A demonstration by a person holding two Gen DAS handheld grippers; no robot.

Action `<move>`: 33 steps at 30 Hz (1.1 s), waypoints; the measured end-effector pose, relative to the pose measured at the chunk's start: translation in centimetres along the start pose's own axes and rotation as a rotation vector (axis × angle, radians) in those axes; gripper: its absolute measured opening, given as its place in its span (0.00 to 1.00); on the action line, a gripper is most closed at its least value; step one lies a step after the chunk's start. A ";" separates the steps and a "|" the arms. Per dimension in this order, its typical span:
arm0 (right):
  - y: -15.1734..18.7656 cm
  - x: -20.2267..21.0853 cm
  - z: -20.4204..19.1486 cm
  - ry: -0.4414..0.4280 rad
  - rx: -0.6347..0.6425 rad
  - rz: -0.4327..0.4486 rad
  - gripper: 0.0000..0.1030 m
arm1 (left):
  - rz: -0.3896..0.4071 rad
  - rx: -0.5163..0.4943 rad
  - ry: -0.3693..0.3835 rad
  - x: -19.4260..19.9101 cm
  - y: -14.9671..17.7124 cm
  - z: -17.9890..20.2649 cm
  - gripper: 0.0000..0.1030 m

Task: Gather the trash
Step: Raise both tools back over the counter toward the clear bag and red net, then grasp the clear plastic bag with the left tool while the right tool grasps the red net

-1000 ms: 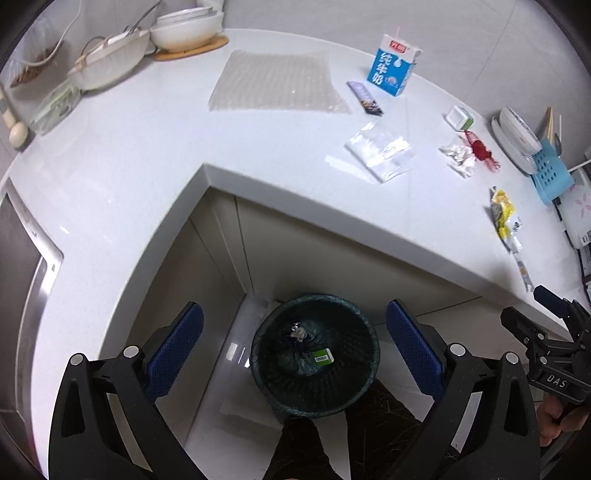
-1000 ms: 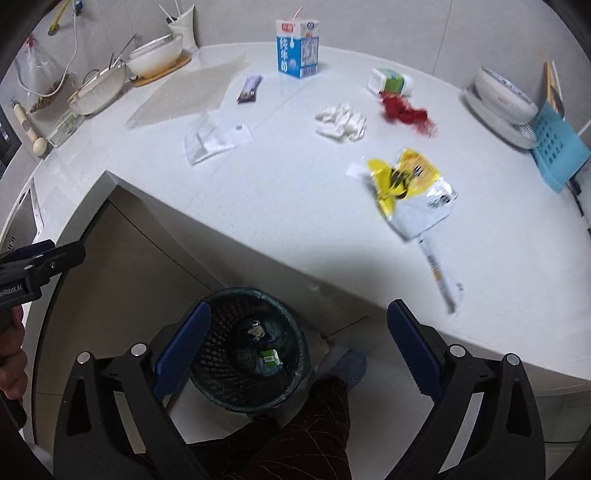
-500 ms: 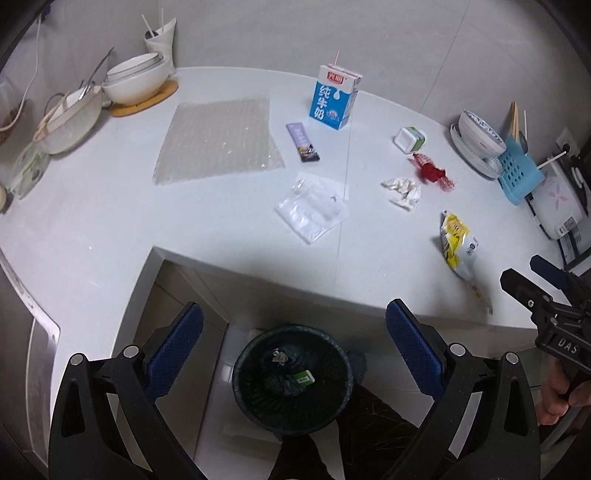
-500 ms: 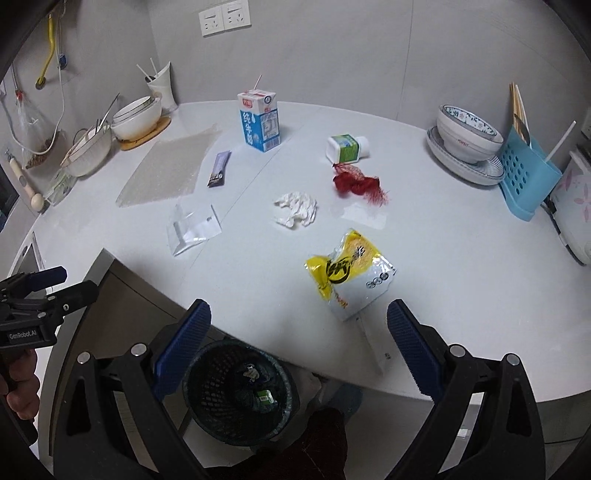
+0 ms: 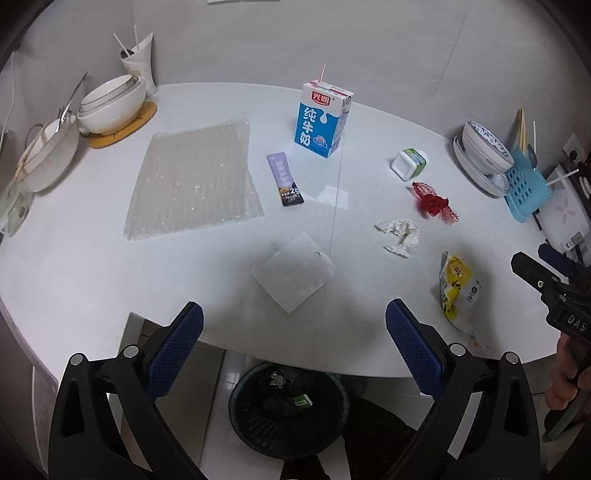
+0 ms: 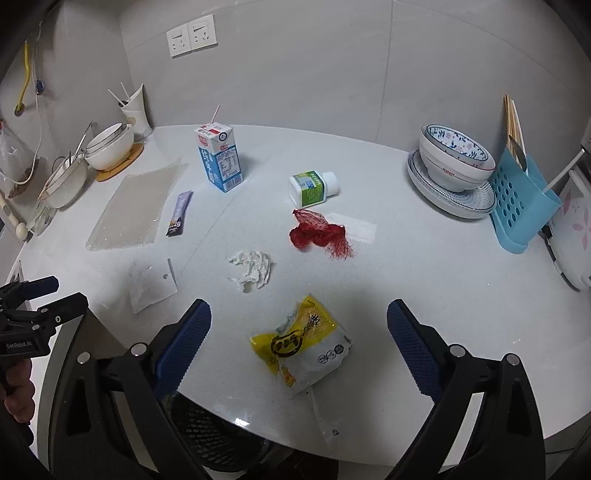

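Observation:
Trash lies spread over the white counter (image 5: 92,266): a clear plastic bag (image 5: 293,275) (image 6: 152,282), a crumpled tissue (image 5: 400,234) (image 6: 251,271), red netting (image 5: 432,201) (image 6: 319,232), a yellow snack bag (image 5: 456,286) (image 6: 304,341), a purple sachet (image 5: 284,179) (image 6: 179,214), a blue milk carton (image 5: 321,120) (image 6: 218,157), a small white bottle (image 5: 410,162) (image 6: 314,186) and bubble wrap (image 5: 194,181) (image 6: 135,208). A black bin (image 5: 288,406) (image 6: 210,432) holding some trash stands on the floor under the counter edge. My left gripper (image 5: 293,345) is open just before the clear bag. My right gripper (image 6: 299,345) is open around the snack bag.
White bowls (image 5: 110,103) on a cork mat and a strainer (image 5: 51,151) sit at the back left. Stacked bowls (image 6: 456,158) on a plate and a blue utensil holder (image 6: 522,205) stand at the right. Wall sockets (image 6: 192,35) are on the back wall.
Both grippers have risen and tilted up from over the bin to face the counter. The bin has dropped to the bottom of both views. Both stay open and empty.

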State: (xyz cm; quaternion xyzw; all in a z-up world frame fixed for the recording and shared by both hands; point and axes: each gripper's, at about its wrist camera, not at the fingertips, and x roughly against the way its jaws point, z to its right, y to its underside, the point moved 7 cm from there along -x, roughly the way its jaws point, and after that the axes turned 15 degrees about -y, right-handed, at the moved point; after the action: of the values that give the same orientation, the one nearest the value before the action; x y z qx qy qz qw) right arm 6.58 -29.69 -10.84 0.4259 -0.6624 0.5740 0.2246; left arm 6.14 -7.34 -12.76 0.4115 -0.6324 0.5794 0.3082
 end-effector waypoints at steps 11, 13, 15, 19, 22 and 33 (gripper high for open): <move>-2.3 -5.7 4.5 -0.005 -0.010 -0.085 0.89 | -0.106 0.029 -0.032 -6.5 -1.0 1.2 0.94; -2.8 -6.9 5.1 -0.013 -0.011 -0.105 0.87 | -0.121 0.037 -0.033 -7.7 -1.0 1.4 0.94; -3.2 -8.0 5.7 -0.009 -0.011 -0.119 0.86 | -0.131 0.032 -0.053 -8.8 -1.1 1.4 0.94; -4.3 -10.3 6.5 -0.019 -0.011 -0.136 0.84 | -0.177 0.024 -0.056 -10.8 -0.7 1.7 0.94; -4.9 -11.9 6.8 -0.027 -0.003 -0.157 0.82 | -0.193 0.020 -0.073 -11.7 -0.4 1.9 0.94; -6.2 -16.2 6.9 -0.050 0.020 -0.238 0.70 | -0.213 -0.032 -0.128 -12.6 -0.8 2.8 0.82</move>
State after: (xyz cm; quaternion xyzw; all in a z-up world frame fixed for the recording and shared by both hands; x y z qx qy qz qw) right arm 21.71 -31.16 -21.66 0.5179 -0.6068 0.5391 0.2700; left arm 13.02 -8.05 -23.75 0.5073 -0.6128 0.5058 0.3336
